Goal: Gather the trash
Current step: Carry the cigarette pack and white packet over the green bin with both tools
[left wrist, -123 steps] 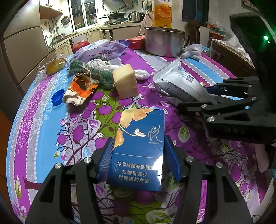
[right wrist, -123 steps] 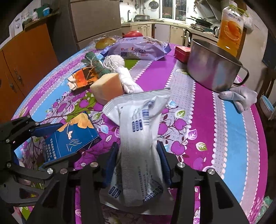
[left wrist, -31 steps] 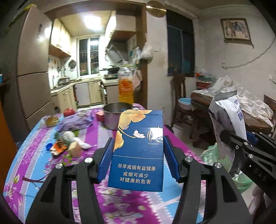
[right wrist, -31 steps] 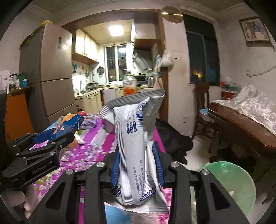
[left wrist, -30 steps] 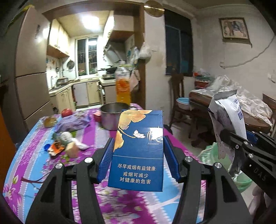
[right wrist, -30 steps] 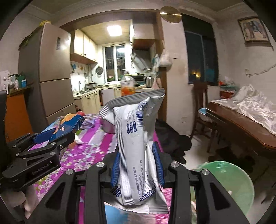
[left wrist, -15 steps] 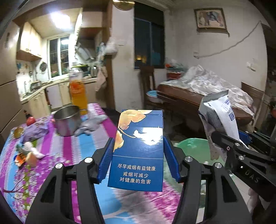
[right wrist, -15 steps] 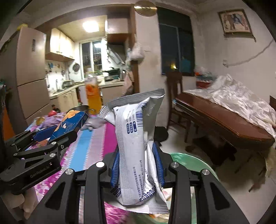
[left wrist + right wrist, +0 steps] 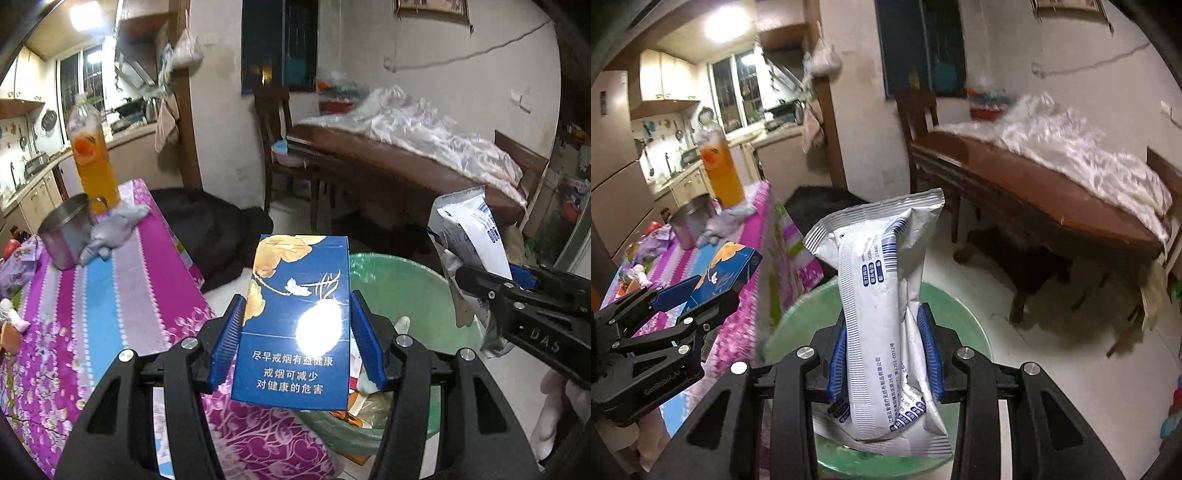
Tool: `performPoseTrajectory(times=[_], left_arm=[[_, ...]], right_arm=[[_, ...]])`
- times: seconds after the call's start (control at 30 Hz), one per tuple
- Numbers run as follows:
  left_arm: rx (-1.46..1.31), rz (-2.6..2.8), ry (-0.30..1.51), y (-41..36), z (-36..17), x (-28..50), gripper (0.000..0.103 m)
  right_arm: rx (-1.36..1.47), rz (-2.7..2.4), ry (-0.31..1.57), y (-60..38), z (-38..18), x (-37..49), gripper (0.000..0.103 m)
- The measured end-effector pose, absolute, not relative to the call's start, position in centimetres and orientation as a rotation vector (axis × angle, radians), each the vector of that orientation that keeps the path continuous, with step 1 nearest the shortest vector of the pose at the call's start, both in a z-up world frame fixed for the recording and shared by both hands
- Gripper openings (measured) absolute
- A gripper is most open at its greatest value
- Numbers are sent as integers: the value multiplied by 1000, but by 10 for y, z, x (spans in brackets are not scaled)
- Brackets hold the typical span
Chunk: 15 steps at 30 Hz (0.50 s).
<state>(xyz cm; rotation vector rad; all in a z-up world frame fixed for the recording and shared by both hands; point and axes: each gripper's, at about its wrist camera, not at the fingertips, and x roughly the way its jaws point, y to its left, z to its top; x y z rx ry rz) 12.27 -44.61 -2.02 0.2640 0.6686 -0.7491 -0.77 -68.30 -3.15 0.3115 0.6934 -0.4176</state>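
Two grippers are being seen, each w/ two blue ribbed pads. One blue cigarette box (image 9: 295, 317), a flat glossy card rectangle w/ gold leaf print and white characters, is being clamped upright by the left gripper (image 9: 295, 339), pads pressing on both its long sides. One white wrapper (image 9: 886, 306), a crinkled foil-like pouch w/ a crimped top edge and blue print, is being pinched by the right gripper (image 9: 884, 350), its middle squeezed betw. the pads. Both items are being held above one green bin (image 9: 399, 284), a round plastic tub lined w/ thin film, w/ some scraps lying inside. Just beside the bin one table (image 9: 122, 295) is being covered by a purple floral cloth w/ blue and lilac stripes. On it one steel pot (image 9: 61, 236), one tall orange drink bottle (image 9: 94, 162) and one grey glove (image 9: 114, 229) are being seen.
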Motion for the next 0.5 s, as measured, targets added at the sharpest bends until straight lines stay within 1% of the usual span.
performPoseTrajectory(times=[0.23, 0.5], left_arm=[[268, -738, 719, -459, -39, 136, 54], [257, -716, 743, -459, -43, 151, 54]], right_arm=[[368, -436, 759, -697, -68, -2, 36], [384, -457, 749, -702, -72, -2, 37]])
